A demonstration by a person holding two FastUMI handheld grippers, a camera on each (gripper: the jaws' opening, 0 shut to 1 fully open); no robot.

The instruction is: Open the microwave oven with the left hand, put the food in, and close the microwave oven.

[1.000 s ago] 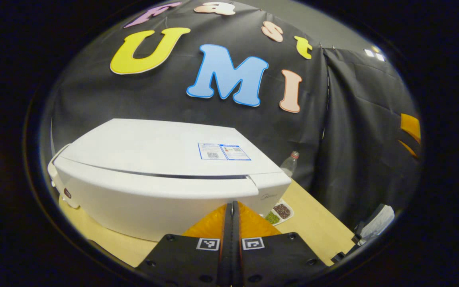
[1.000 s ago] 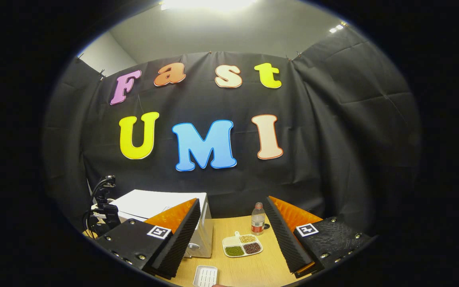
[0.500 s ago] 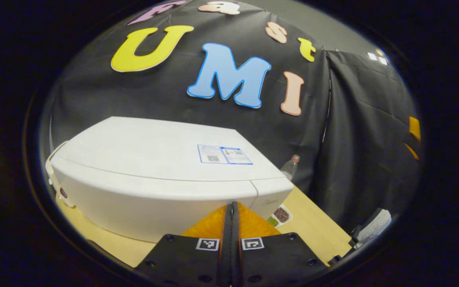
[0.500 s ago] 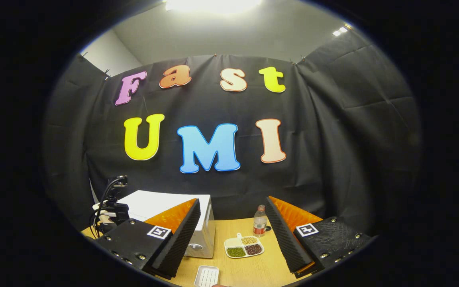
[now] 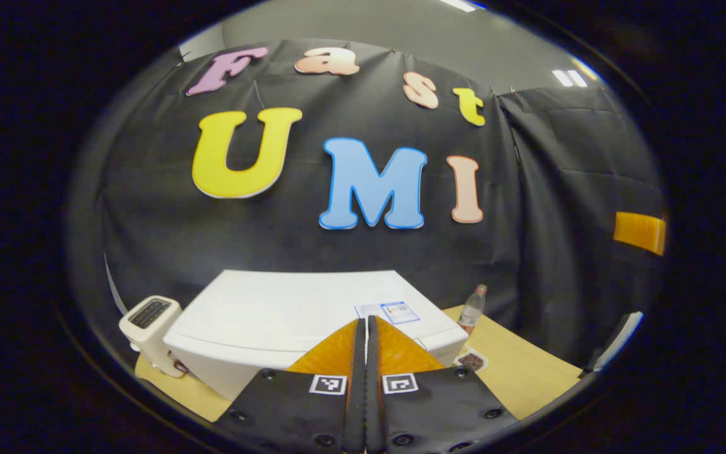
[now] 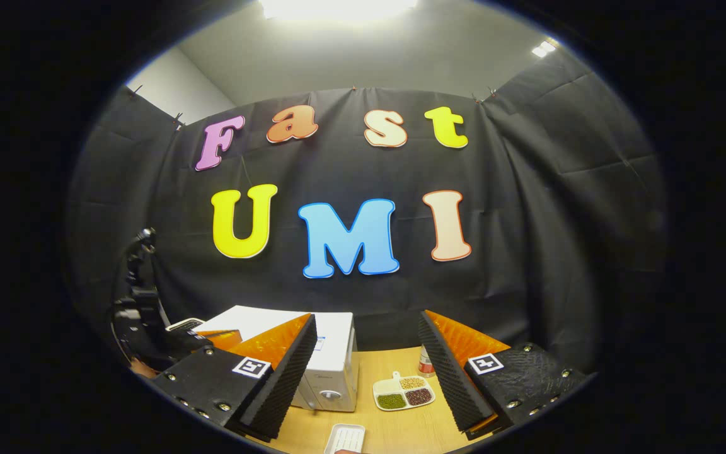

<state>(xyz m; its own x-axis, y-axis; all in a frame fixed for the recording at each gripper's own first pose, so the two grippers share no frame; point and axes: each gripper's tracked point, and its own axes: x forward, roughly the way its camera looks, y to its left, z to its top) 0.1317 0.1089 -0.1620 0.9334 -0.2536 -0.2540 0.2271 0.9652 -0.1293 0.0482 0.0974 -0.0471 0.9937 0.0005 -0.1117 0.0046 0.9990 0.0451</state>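
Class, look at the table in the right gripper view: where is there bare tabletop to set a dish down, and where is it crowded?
Bare wood lies between the microwave and the divided snack tray, and in front of that tray, right of the small white dish. It is crowded behind the tray, where the bottle stands, and at the microwave's left, by the toaster.

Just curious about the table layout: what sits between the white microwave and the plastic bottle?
In the right gripper view, a divided snack dish lies on the table between the microwave and the bottle.
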